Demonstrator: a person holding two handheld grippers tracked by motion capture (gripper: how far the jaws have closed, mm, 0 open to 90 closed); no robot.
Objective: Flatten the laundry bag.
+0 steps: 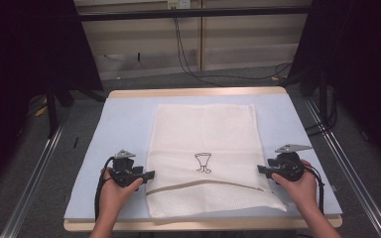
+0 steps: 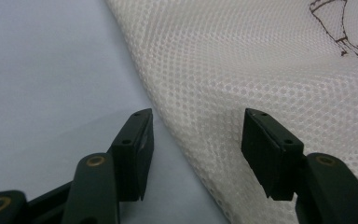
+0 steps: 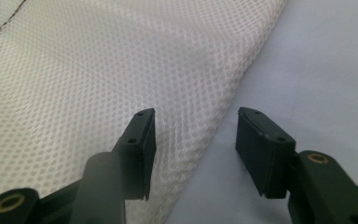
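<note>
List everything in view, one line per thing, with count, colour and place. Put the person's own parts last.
mesh bag: one, white, flat in the middle of the table, a small dark drawing near its centre, a zip line across its near part
table cover: one, pale blue, spread over the table top
table: one, light wood edge, centre of the room
cables: several, black, on the floor beyond the table
left claw: one, black, open, astride the bag's left edge
right claw: one, black, open, astride the bag's right edge
hands: two, holding the claws at the near side
</note>
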